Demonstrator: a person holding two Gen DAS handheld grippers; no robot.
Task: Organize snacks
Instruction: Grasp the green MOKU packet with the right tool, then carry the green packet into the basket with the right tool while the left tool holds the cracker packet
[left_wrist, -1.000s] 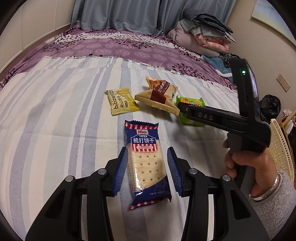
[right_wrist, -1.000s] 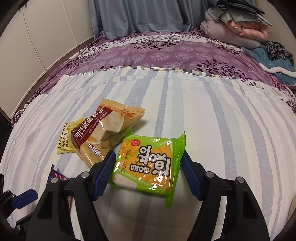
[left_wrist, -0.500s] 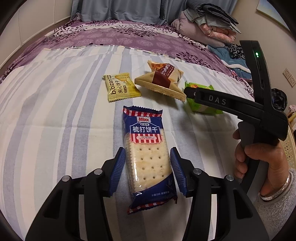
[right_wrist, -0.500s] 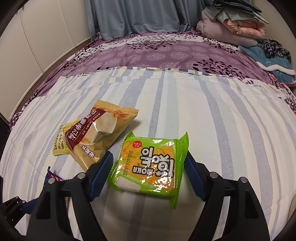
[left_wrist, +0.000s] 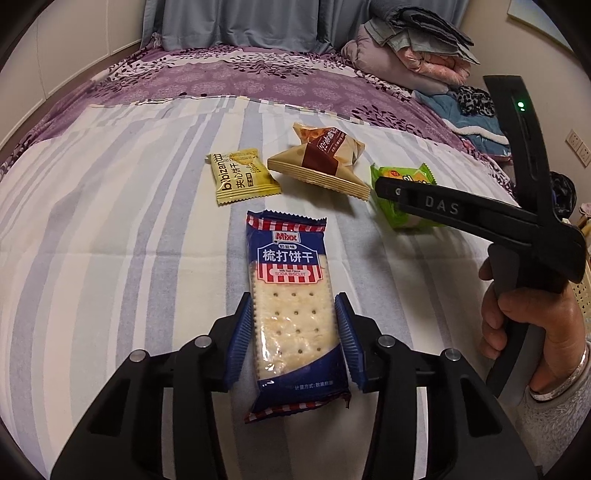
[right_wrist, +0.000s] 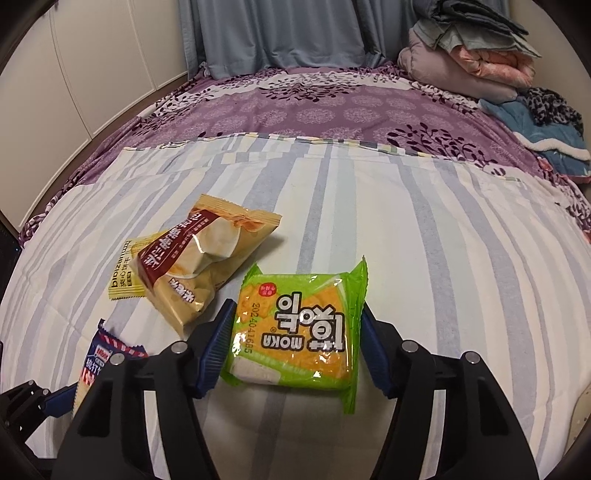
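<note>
A blue soda biscuit pack (left_wrist: 293, 314) lies on the striped sheet between the pads of my left gripper (left_wrist: 293, 339), which touch its long sides. A green MOKU pack (right_wrist: 295, 338) lies between the pads of my right gripper (right_wrist: 297, 347); they sit at its edges, and I cannot tell if they press it. A tan and brown pastry bag (left_wrist: 321, 162) and a small yellow bibizan pack (left_wrist: 242, 175) lie just beyond. The right gripper's body (left_wrist: 480, 214) covers part of the green pack (left_wrist: 402, 181) in the left wrist view.
The snacks lie on a bed with a blue and cream striped sheet (right_wrist: 443, 258) over a purple floral cover (right_wrist: 332, 99). Folded quilts (right_wrist: 472, 55) are piled at the far right. A woven basket rim (left_wrist: 581, 291) shows at the right edge.
Both grippers have moved forward and down over their packs. The left pads have narrowed onto the biscuit pack. The right pads have narrowed to the green pack's edges.
</note>
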